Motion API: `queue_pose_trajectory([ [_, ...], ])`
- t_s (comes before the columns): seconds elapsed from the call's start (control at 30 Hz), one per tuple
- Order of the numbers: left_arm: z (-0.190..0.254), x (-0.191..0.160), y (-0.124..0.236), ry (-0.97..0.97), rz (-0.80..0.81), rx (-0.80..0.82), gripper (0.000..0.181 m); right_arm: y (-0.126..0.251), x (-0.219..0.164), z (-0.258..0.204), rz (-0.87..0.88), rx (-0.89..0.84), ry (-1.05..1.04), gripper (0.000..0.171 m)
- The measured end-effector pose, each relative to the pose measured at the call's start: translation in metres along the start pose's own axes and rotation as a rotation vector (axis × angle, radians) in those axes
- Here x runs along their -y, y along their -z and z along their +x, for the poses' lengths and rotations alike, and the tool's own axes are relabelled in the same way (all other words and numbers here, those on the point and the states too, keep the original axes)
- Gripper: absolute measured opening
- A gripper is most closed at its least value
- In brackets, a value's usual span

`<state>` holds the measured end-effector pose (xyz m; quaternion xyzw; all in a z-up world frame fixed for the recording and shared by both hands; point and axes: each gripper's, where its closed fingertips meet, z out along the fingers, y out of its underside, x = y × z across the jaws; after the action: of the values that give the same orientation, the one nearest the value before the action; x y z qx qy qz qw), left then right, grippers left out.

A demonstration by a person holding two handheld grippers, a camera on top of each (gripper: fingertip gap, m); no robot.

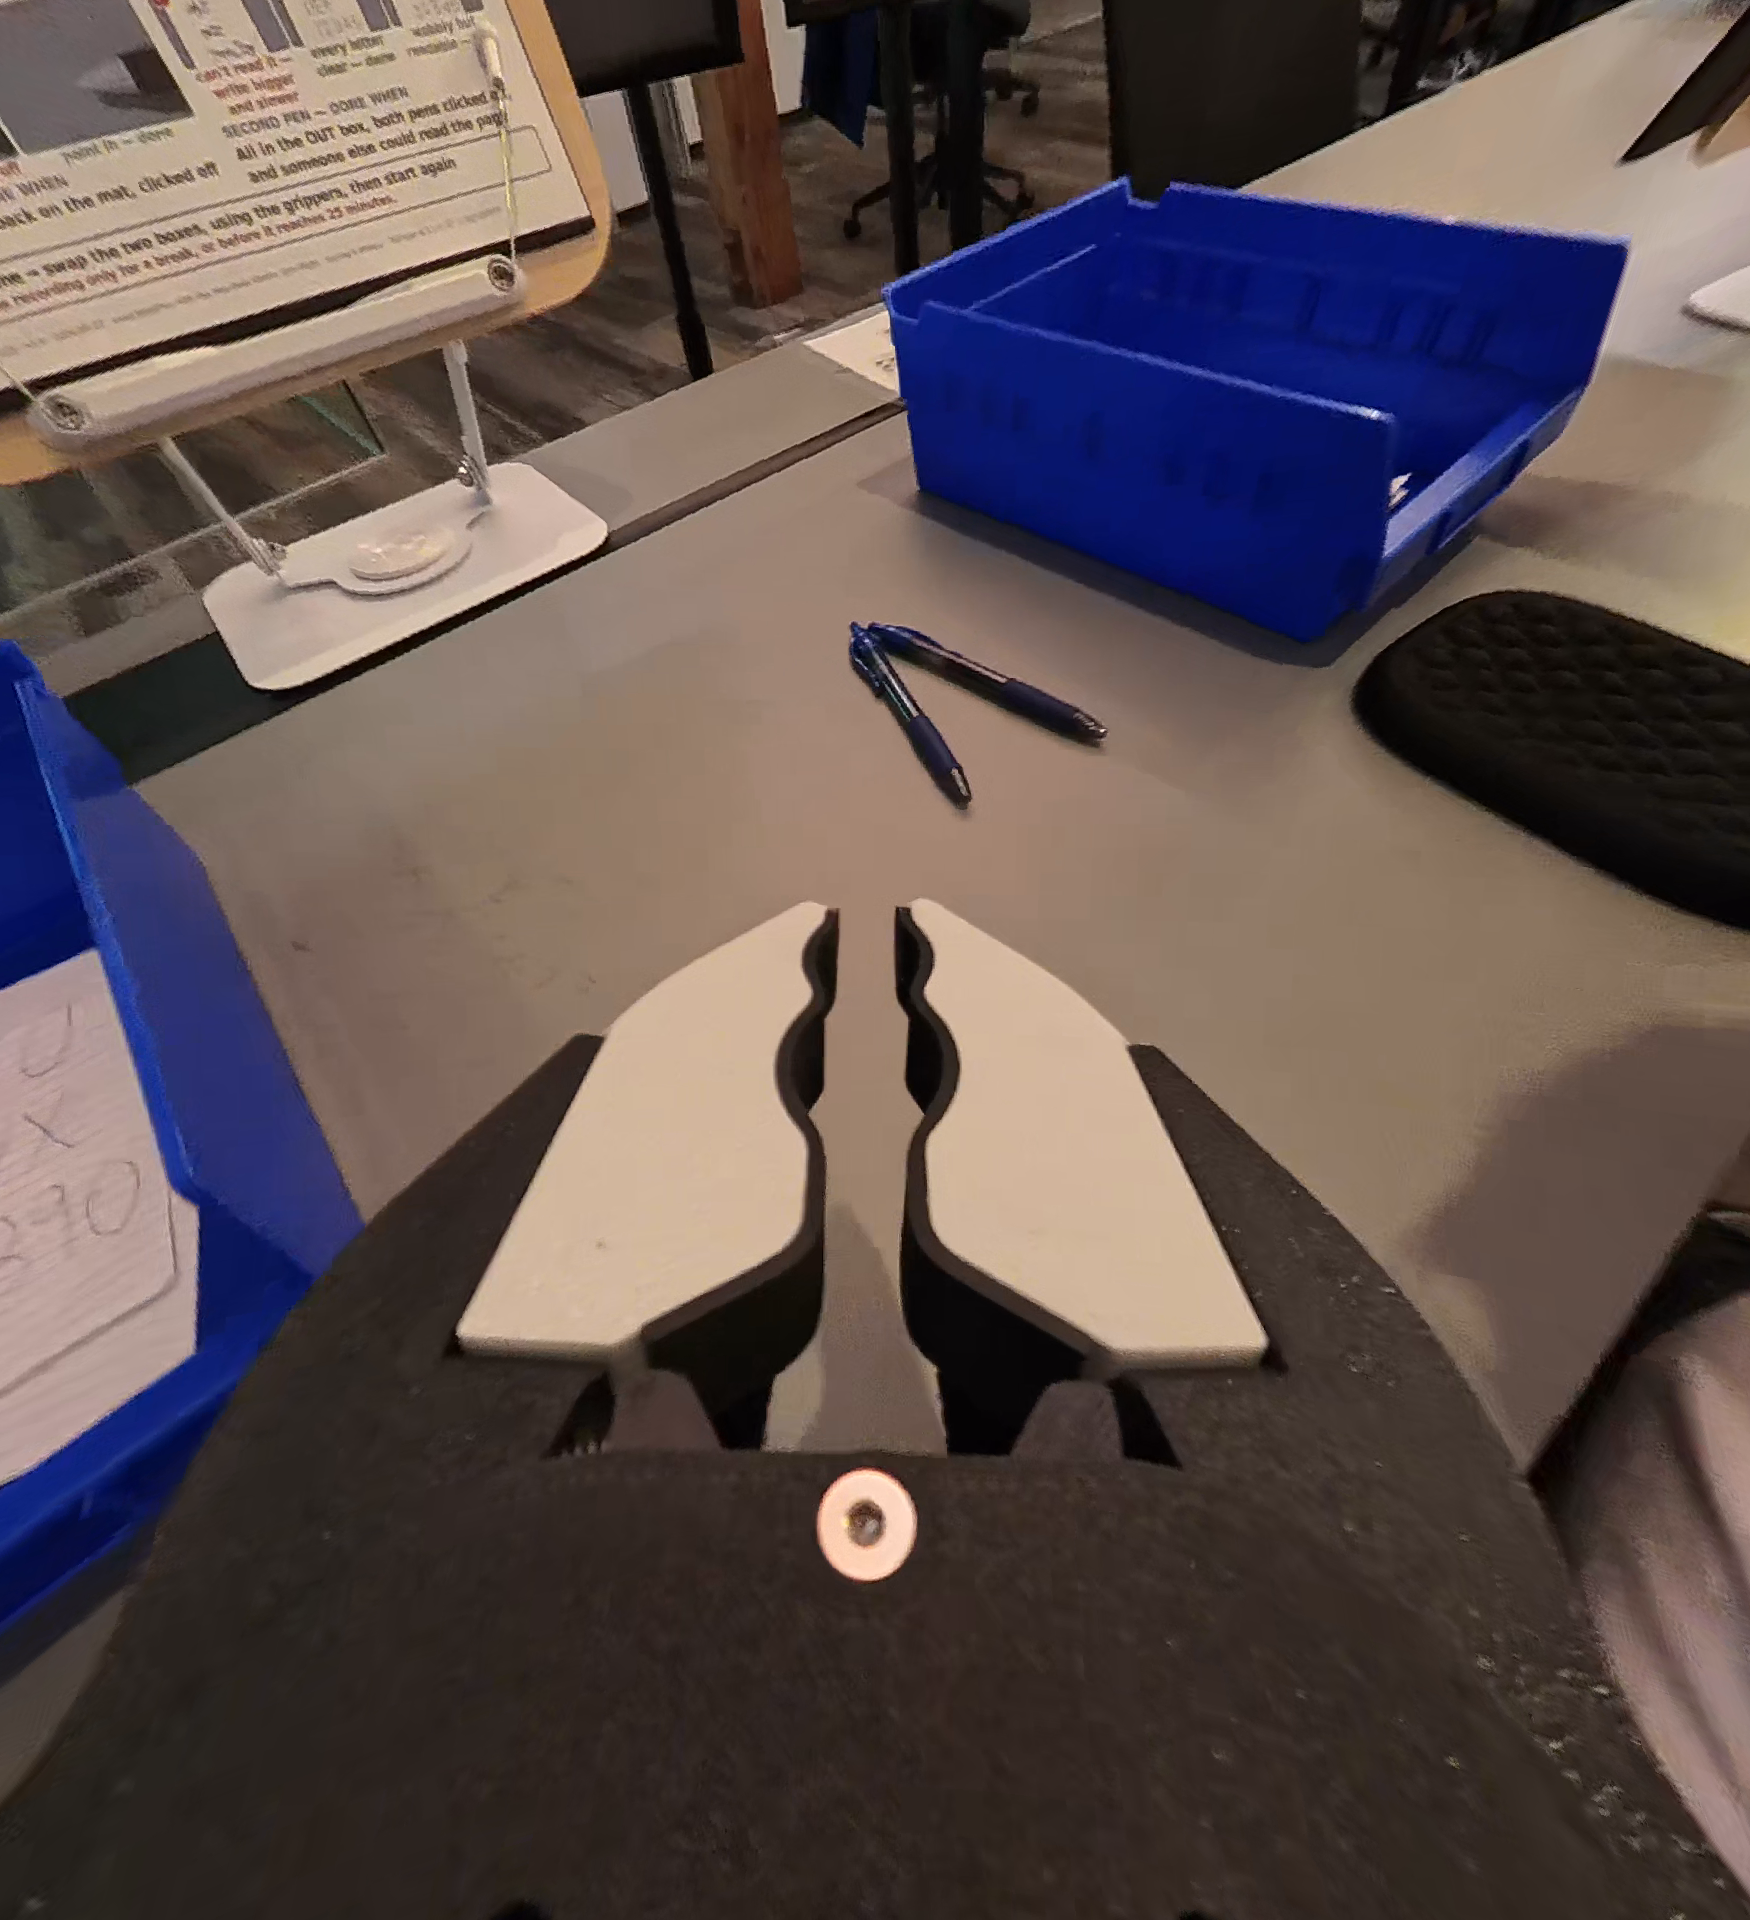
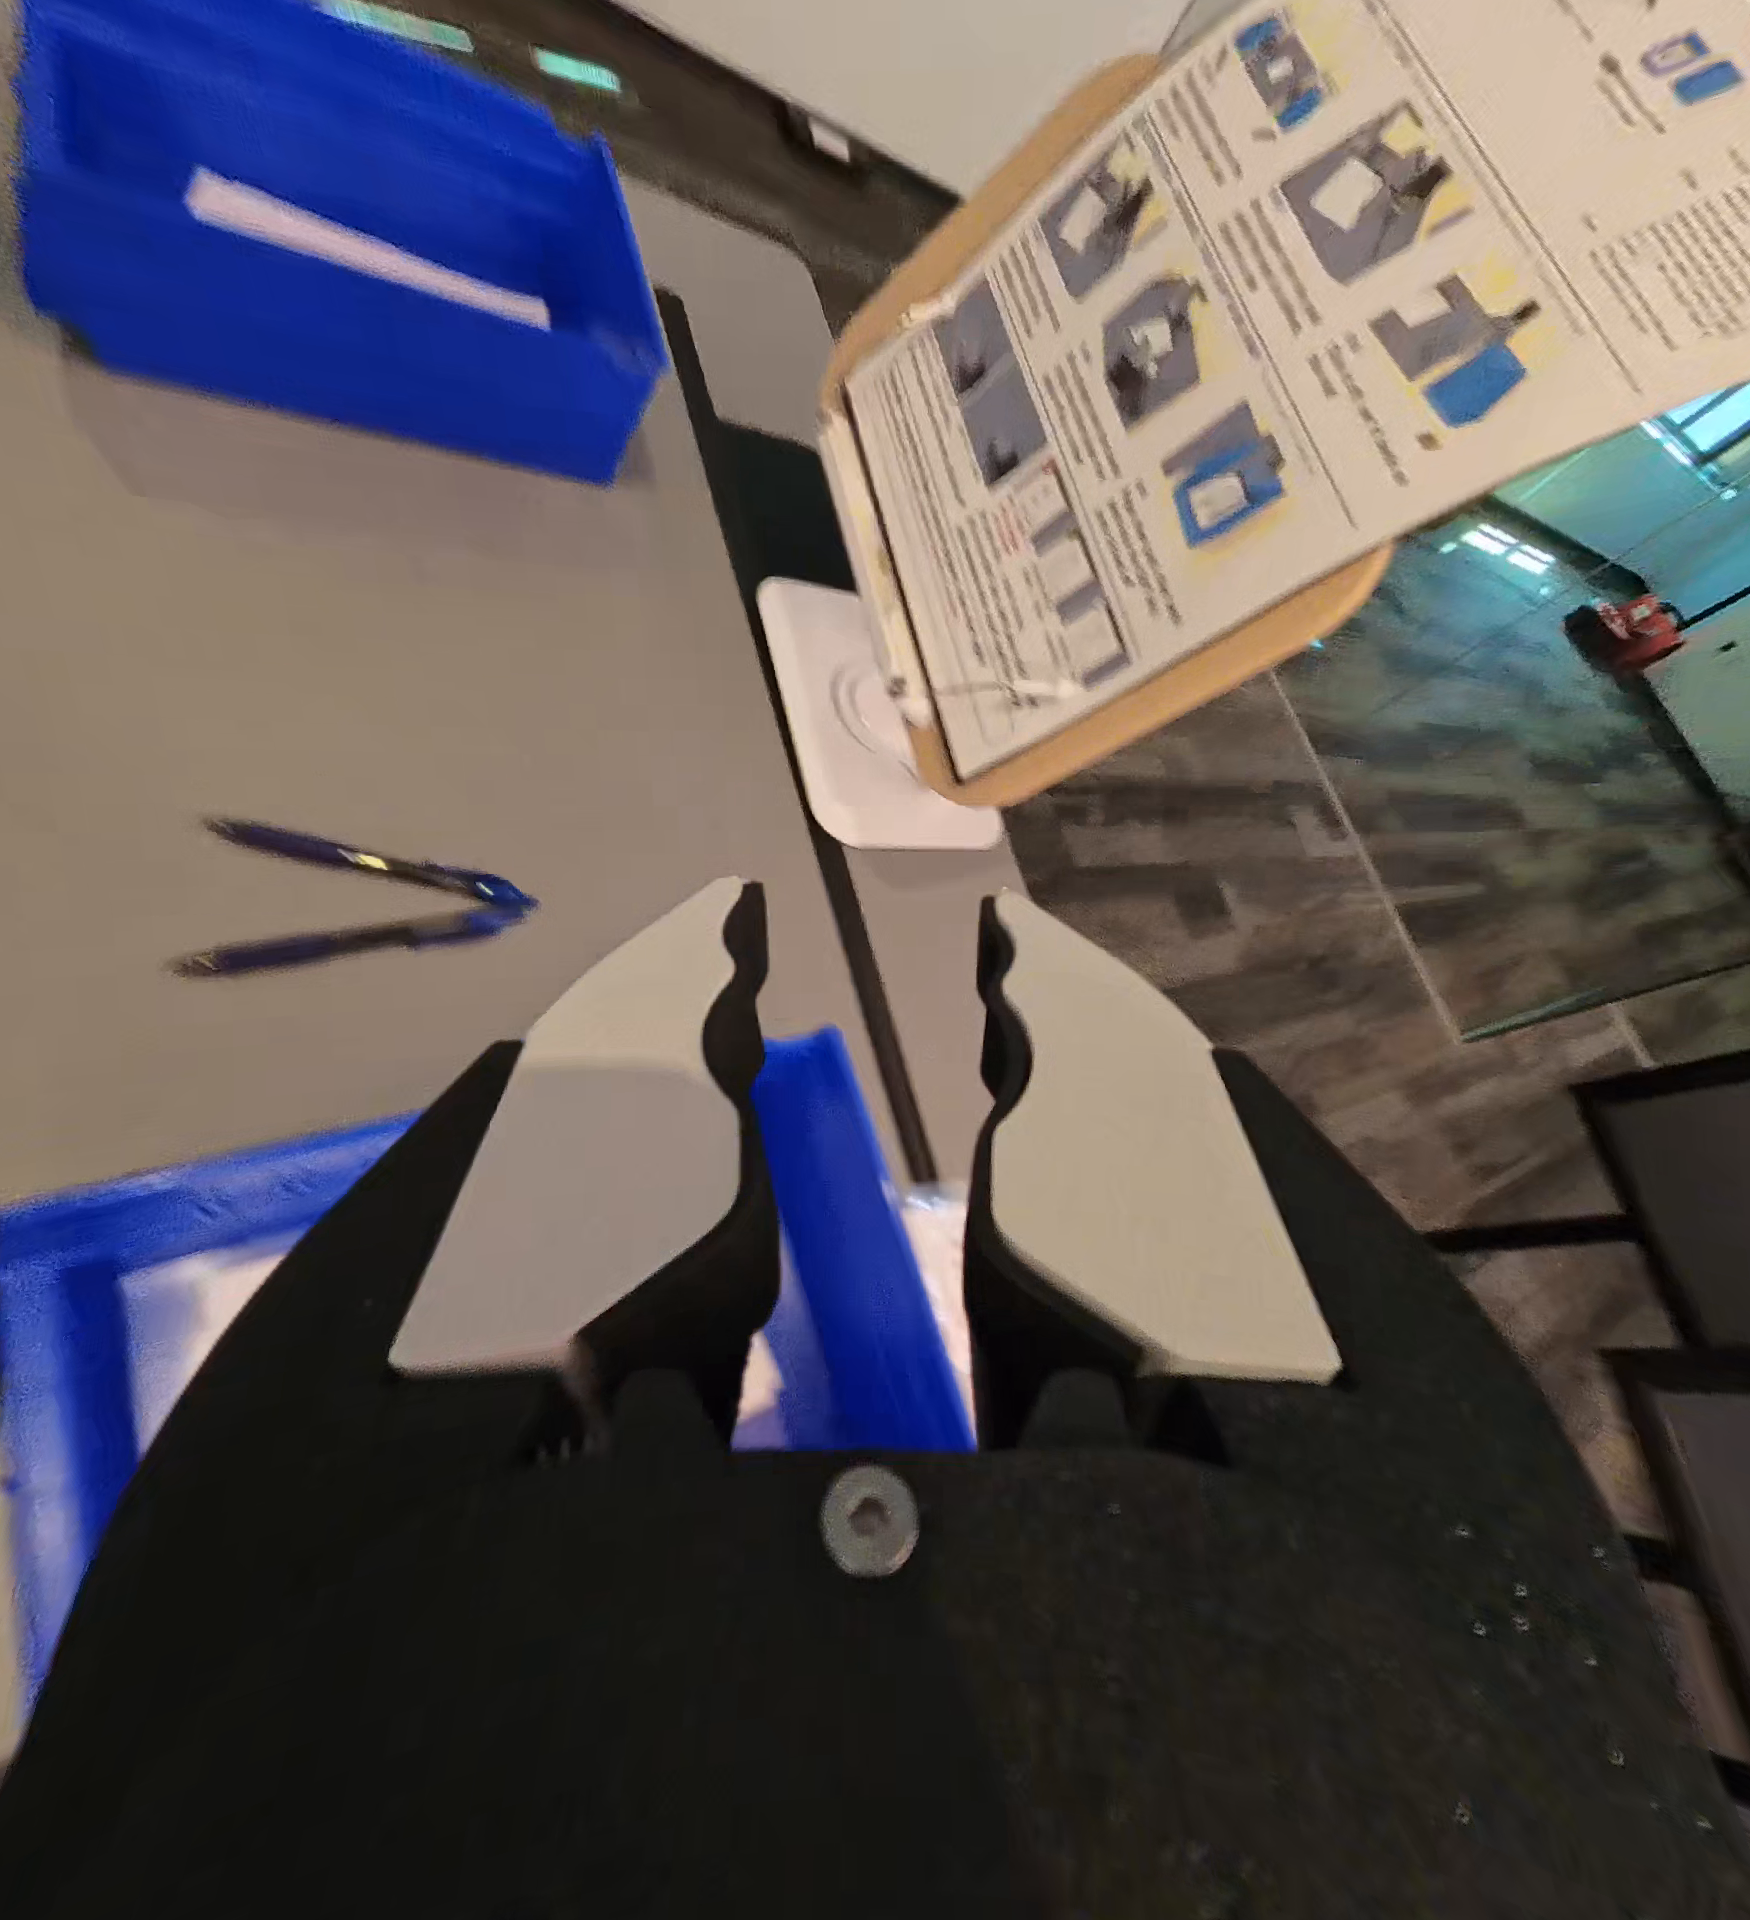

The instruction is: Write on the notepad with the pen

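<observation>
Left claw (image 1: 866, 914): jaws narrow, a thin gap between the tips, nothing held. It hovers over bare grey tabletop (image 1: 559, 883). Open surface lies ahead of the tips, up to the pens.

Right claw (image 2: 871, 904): jaws moderately apart, nothing held. It sits above a blue bin (image 2: 829, 1195) at the tabletop's edge; beyond that edge is floor (image 2: 1266, 987). This view is blurred.

Pens: two blue pens (image 1: 985, 681) lie on the tabletop in a V, clip ends touching, tips spread toward the viewer. They lie well apart from both claws, between the two bins.

Notepad: a lined sheet (image 1: 29, 1174) bearing handwriting lies in the left bin (image 1: 196, 1039), beside the left claw. Whether it is the pad itself cannot be told. The far bin (image 1: 1162, 457) stands behind the pens; in the right view a white sheet (image 2: 362, 249) shows inside a bin.

Boundaries: a black pad (image 1: 1619, 758) lies right of the pens. A document stand (image 1: 403, 561) with a printed sheet occupies the tabletop's far left edge.
</observation>
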<state>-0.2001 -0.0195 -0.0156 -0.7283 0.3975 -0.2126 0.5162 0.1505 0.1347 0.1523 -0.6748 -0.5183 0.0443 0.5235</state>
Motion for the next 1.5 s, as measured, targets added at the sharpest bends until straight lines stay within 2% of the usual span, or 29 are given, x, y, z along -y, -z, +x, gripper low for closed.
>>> queue_pose_trajectory([
  [0.07,0.003,-0.001,-0.017,-0.030,-0.015,-0.001,0.018,-0.011,0.010,-0.029,0.021,0.044,-0.120,0.039],
  [0.1,0.006,-0.001,-0.028,-0.038,-0.019,-0.012,0.019,-0.019,0.017,-0.044,0.046,0.051,-0.168,0.033],
  [0.13,0.009,-0.001,-0.040,-0.041,-0.019,-0.023,0.019,-0.026,0.028,-0.058,0.096,0.039,-0.198,0.026],
  [0.2,0.012,0.000,-0.064,-0.049,-0.026,-0.029,0.020,-0.039,0.051,-0.088,0.209,0.004,-0.223,0.023],
  [0.3,0.005,-0.003,-0.097,-0.086,-0.059,0.025,0.021,-0.057,0.074,-0.136,0.252,-0.005,-0.244,0.000],
  [0.4,-0.003,-0.004,-0.121,-0.088,-0.080,0.065,0.021,-0.081,0.062,-0.162,0.123,-0.106,-0.284,0.000],
  [0.5,-0.004,-0.006,-0.135,-0.040,-0.100,0.053,0.021,-0.111,0.019,-0.186,-0.118,-0.174,-0.331,0.000],
  [0.63,-0.002,-0.009,-0.143,-0.023,-0.128,0.059,0.021,-0.143,-0.042,-0.202,-0.372,-0.248,-0.429,0.000],
  [0.73,0.001,-0.010,-0.145,-0.006,-0.145,0.055,0.021,-0.166,-0.077,-0.213,-0.473,-0.214,-0.636,0.013],
  [0.83,0.007,-0.007,-0.144,0.008,-0.128,0.045,0.021,-0.179,-0.100,-0.222,-0.574,-0.187,-0.770,0.026],
  [1.07,0.015,-0.013,-0.141,0.024,-0.132,0.005,0.020,-0.196,-0.133,-0.243,-0.729,-0.124,-0.922,0.032],
  [1.1,0.015,-0.014,-0.141,0.030,-0.132,0.000,0.020,-0.198,-0.136,-0.245,-0.741,-0.127,-0.926,0.029],
  [1.13,0.015,-0.015,-0.140,0.035,-0.132,-0.004,0.020,-0.198,-0.135,-0.242,-0.736,-0.144,-0.905,0.015],
  [1.17,0.015,-0.016,-0.139,0.038,-0.131,-0.006,0.020,-0.198,-0.137,-0.242,-0.752,-0.144,-0.887,0.012],
  [1.37,0.011,-0.018,-0.134,0.046,-0.119,-0.005,0.019,-0.193,-0.135,-0.234,-0.741,-0.177,-0.844,0.010],
  [1.43,0.009,-0.017,-0.131,0.047,-0.112,0.000,0.019,-0.185,-0.120,-0.224,-0.670,-0.186,-0.861,0.010],
  [1.5,0.007,-0.017,-0.127,0.054,-0.108,-0.003,0.019,-0.172,-0.089,-0.212,-0.563,-0.175,-0.860,0.011],
])
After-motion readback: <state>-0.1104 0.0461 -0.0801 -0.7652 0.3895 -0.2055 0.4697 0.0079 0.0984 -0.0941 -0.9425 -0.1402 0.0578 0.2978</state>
